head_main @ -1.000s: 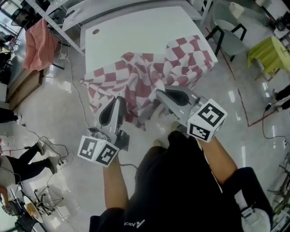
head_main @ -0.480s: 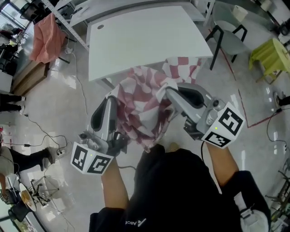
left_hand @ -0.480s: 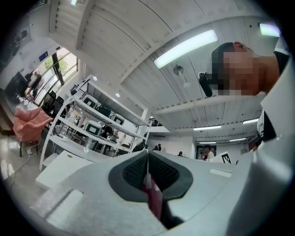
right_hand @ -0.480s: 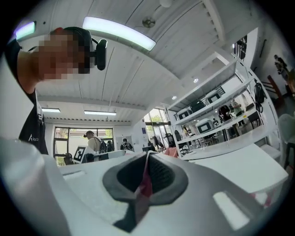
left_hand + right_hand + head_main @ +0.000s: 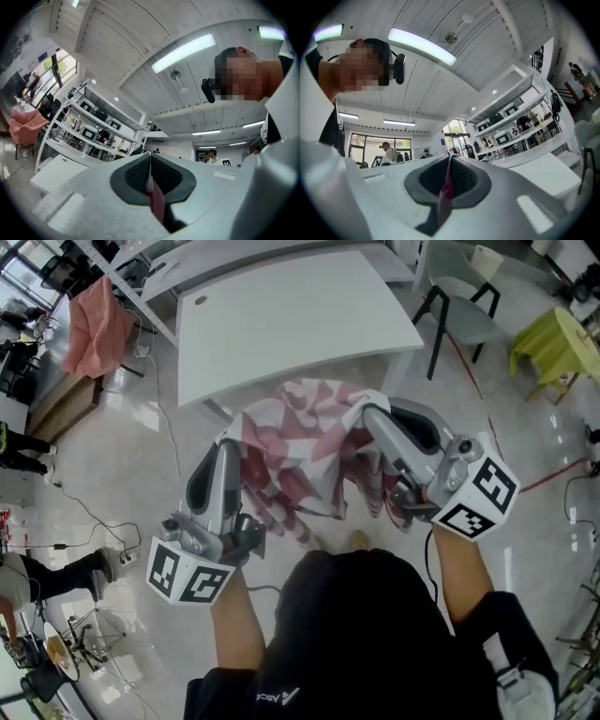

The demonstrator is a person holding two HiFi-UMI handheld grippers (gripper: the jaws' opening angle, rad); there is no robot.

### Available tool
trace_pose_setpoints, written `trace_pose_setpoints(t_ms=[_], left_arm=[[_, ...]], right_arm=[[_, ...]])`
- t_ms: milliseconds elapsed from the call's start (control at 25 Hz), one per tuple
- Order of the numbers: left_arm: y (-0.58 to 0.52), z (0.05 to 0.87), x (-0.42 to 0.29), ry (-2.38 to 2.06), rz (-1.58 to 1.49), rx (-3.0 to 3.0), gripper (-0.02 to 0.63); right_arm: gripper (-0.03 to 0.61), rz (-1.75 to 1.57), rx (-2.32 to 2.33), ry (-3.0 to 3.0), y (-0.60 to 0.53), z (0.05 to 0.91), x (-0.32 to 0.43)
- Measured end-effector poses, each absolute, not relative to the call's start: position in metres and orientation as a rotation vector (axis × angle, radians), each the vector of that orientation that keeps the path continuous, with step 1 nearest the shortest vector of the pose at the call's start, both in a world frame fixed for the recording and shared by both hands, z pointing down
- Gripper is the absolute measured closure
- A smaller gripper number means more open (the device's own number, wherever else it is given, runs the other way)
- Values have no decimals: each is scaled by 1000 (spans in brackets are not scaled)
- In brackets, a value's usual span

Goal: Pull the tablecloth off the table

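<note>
The red-and-white checked tablecloth hangs bunched in the air between my two grippers, clear of the bare white table behind it. My left gripper is shut on the cloth's left edge, my right gripper on its right edge. In the left gripper view a red strip of tablecloth is pinched between the closed jaws. In the right gripper view a thin fold of tablecloth sits in the shut jaws. Both gripper cameras point up at the ceiling.
A dark-framed chair stands right of the table, and a yellow-green stool is further right. A pink cloth drapes over a stand at the left. Cables trail over the glossy floor. A person's legs show at the left edge.
The tablecloth slid off the table's front edge and came fully free. Both grippers rose and drew back toward me with it, and the cloth now hangs bunched between them.
</note>
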State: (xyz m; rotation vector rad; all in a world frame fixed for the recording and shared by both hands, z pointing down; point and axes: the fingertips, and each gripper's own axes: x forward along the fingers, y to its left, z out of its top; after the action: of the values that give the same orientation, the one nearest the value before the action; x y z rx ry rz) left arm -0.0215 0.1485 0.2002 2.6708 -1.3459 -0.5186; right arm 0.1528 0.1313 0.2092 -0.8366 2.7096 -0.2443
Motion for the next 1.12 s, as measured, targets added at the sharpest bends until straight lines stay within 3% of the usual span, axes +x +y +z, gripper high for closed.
trace_pose_setpoints(t_ms=[1120], left_arm=[[141,205,-27,-1314,-489,2682,603]], right_arm=[[575,-166,-1068,2713,132,225,165]])
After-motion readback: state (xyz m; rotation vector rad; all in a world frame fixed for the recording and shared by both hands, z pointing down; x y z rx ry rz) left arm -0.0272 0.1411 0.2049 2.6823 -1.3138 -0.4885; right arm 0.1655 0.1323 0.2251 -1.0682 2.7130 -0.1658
